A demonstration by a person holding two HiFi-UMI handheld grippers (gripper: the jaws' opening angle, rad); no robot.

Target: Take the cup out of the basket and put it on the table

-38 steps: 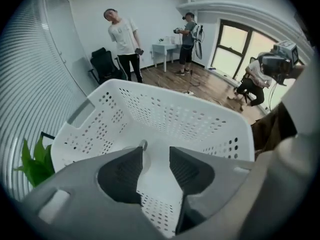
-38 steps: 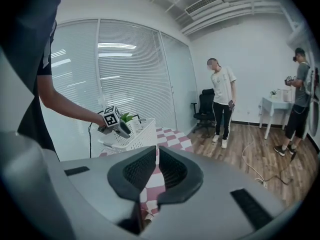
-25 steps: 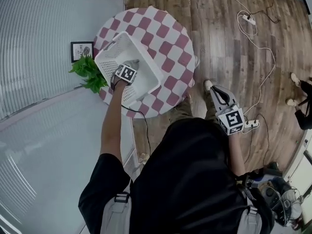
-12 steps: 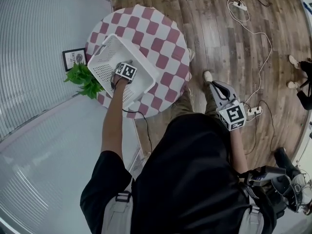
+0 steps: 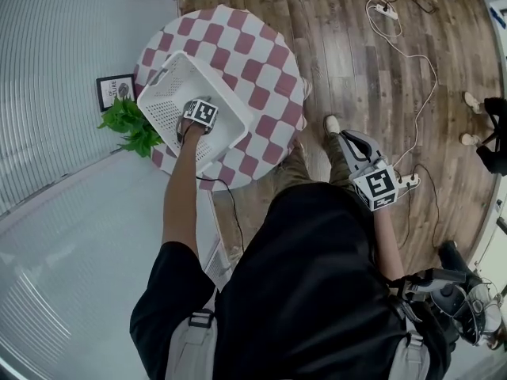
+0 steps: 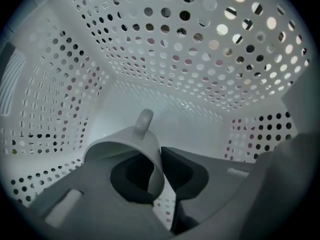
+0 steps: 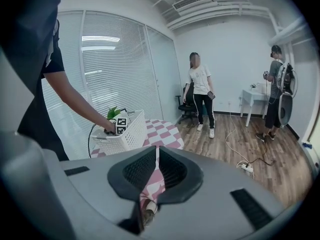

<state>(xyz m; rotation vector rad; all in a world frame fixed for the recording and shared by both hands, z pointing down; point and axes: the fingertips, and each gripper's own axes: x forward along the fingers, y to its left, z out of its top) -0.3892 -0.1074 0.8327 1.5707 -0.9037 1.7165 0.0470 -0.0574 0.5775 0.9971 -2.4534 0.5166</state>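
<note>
A white perforated basket [image 5: 170,77] stands on the round pink-and-white checked table [image 5: 265,62]. My left gripper [image 5: 195,123] points straight down into it. In the left gripper view a pale cup [image 6: 131,144] lies on the basket floor [image 6: 165,109] with its handle [image 6: 144,121] pointing away. The left gripper's [image 6: 157,171] jaws have just been closing and now pinch the cup's wall, one pad inside and one outside. My right gripper [image 5: 342,138] hangs over the wooden floor beside the table, shut with nothing in it [image 7: 157,156].
A green plant [image 5: 127,121] and a framed picture [image 5: 115,89] sit by the glass wall behind the table. Cables and a power strip [image 5: 386,9] lie on the floor. Two people [image 7: 200,91] [image 7: 277,96], a chair [image 7: 186,106] and a small white table [image 7: 255,96] stand farther off.
The left gripper has sunk a little deeper into the basket. The head view has shifted slightly. The right gripper has stayed where it was.
</note>
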